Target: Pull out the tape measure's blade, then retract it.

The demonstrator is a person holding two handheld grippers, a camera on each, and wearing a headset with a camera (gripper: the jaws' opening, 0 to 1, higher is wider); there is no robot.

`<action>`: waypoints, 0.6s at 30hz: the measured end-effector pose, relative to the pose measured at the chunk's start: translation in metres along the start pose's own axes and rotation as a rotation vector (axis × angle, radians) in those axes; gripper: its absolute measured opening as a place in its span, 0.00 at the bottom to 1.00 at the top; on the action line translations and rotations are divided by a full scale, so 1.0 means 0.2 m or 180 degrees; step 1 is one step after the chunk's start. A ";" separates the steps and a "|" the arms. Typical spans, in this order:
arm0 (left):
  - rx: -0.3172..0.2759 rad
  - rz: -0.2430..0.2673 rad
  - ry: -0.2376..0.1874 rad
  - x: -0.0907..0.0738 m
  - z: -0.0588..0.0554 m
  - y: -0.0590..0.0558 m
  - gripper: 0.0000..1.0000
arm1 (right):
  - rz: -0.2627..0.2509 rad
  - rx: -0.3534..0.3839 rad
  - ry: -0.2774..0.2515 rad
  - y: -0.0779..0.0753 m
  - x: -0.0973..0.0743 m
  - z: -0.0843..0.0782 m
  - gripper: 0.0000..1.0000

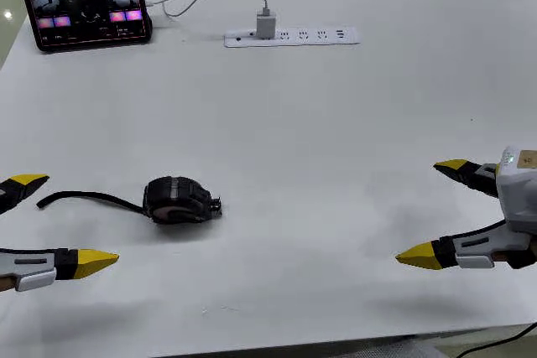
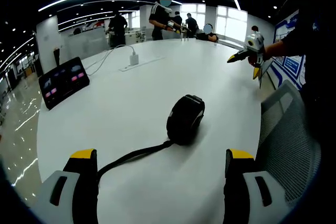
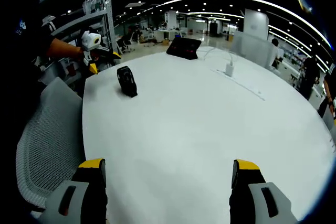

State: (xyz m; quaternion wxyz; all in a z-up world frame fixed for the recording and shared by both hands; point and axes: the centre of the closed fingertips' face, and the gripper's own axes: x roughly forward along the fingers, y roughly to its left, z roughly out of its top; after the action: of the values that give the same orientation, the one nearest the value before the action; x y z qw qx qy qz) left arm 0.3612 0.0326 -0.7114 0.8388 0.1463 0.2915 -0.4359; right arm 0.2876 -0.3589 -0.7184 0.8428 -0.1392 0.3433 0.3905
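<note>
A black tape measure (image 1: 177, 200) lies on the white table (image 1: 319, 140), its black wrist strap (image 1: 84, 199) trailing toward the left. No blade is drawn out that I can see. My left gripper (image 1: 67, 222) is open at the left edge, its yellow tips on either side of the strap's end, short of the case. In the left gripper view the tape measure (image 2: 185, 118) sits ahead of the open jaws, strap (image 2: 131, 156) running back between them. My right gripper (image 1: 436, 211) is open far to the right, holding nothing. The right gripper view shows the tape measure (image 3: 126, 81) far off.
A tablet (image 1: 86, 6) with a lit screen stands at the back left. A white power strip (image 1: 292, 36) with a plugged charger and cable lies at the back centre. The table's front edge (image 1: 277, 346) runs close below the grippers. A mesh chair (image 2: 294, 145) stands beside the table.
</note>
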 end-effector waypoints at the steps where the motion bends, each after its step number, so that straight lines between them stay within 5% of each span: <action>1: 0.0024 -0.0014 0.0003 0.01 0.01 0.00 0.99 | 0.0006 -0.0012 -0.0015 0.00 0.01 0.01 0.99; 10: 0.0231 -0.0217 -0.0038 0.12 0.11 -0.05 0.99 | 0.0080 -0.0003 -0.0098 -0.02 0.07 0.15 0.99; 11: 0.0255 -0.0378 -0.0113 0.13 0.13 -0.09 0.99 | 0.0095 0.0049 -0.0143 -0.02 0.08 0.18 0.99; 18: 0.0449 -0.0527 0.0064 0.19 0.15 -0.11 0.99 | 0.0190 -0.0056 -0.0209 -0.01 0.13 0.28 0.99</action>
State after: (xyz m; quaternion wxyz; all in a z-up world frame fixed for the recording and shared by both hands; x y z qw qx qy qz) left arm 0.3704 -0.0199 -0.7118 0.7846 0.1848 0.2796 -0.5217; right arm 0.3266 -0.3171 -0.6963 0.8403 -0.1233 0.3160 0.4229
